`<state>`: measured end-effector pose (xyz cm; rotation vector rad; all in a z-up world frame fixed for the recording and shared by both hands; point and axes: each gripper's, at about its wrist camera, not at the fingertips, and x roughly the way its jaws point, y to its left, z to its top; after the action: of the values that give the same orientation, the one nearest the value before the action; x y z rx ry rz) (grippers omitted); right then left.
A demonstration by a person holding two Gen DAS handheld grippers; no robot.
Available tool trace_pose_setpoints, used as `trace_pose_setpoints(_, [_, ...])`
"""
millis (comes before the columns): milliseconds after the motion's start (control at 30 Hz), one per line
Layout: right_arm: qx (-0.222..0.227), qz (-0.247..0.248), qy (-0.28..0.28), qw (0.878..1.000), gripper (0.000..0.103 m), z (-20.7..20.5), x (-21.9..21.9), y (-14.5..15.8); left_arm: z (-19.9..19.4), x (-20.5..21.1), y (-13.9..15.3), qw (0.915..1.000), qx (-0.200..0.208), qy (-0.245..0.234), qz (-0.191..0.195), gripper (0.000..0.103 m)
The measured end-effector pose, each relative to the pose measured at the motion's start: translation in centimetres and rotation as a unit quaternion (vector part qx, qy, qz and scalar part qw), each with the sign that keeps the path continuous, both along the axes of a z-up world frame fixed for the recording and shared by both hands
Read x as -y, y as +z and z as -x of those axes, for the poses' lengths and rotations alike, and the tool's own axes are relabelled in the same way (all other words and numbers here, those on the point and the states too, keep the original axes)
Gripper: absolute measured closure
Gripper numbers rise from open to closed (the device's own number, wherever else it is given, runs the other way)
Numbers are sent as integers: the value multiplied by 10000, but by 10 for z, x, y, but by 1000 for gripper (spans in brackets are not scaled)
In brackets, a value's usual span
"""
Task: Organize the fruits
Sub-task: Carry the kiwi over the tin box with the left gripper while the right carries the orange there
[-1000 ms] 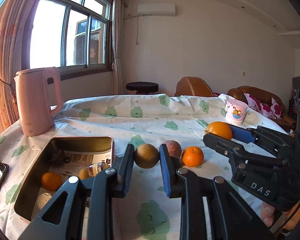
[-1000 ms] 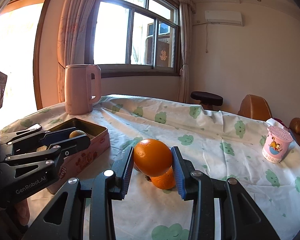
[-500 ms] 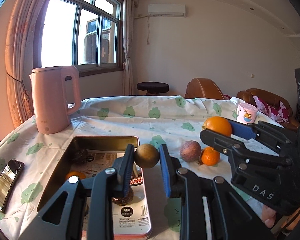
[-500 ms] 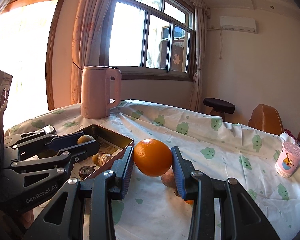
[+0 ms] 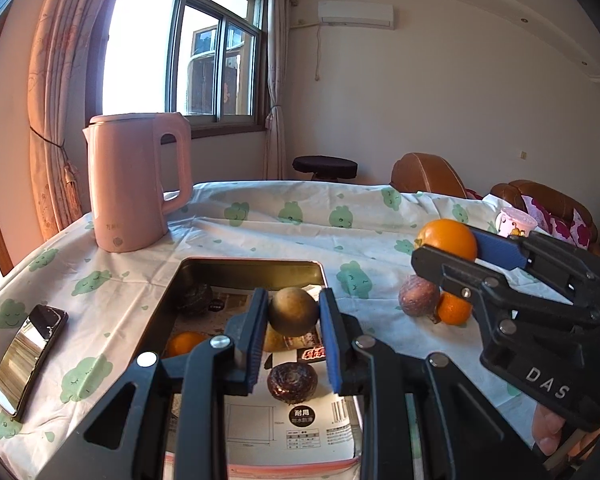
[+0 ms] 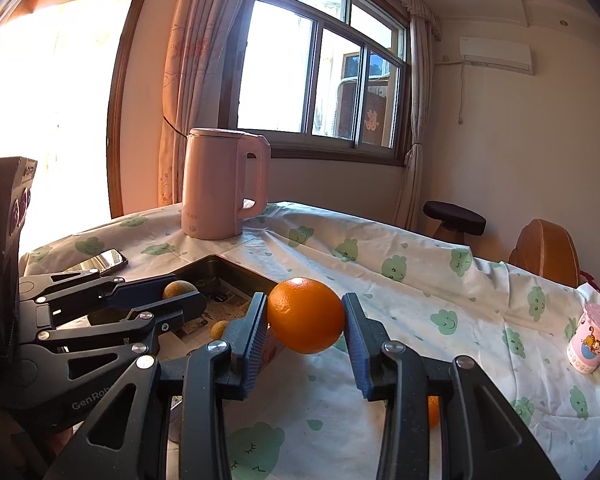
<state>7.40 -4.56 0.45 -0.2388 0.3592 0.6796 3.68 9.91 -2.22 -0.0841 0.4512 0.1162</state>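
Note:
My left gripper point(image 5: 293, 318) is shut on a round brown fruit point(image 5: 293, 311) and holds it above the metal tin point(image 5: 252, 268). The tin holds a small orange point(image 5: 184, 342), a dark wrinkled fruit point(image 5: 292, 382), another dark fruit point(image 5: 194, 298) and printed paper. My right gripper point(image 6: 305, 322) is shut on a large orange point(image 6: 305, 320) and holds it in the air just right of the tin point(image 6: 236, 268). A purple passion fruit point(image 5: 418, 300) and a small tangerine point(image 5: 454, 308) lie on the cloth right of the tin.
A pink kettle point(image 5: 134, 180) stands at the back left of the table. A phone point(image 5: 28, 356) lies left of the tin. A pink cup point(image 6: 592, 338) stands at the far right. Brown sofas and a stool are behind the table.
Both grippers have moved left with their fruits. The left gripper now holds the brown fruit over the tin; the right one has come up beside the tin.

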Motion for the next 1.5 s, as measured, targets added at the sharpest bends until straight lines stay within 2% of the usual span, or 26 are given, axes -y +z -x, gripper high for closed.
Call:
trace_pose_setpoints(600, [-88,139,239,9996,63,-1,-36,-6,-3,-35,-7,9994,-169,300,48,76])
trace_pose_setpoints(1500, [-385,394,439,9975,63,-9,-74,-26,-15,-63,-15,9975,-479,516,-23,76])
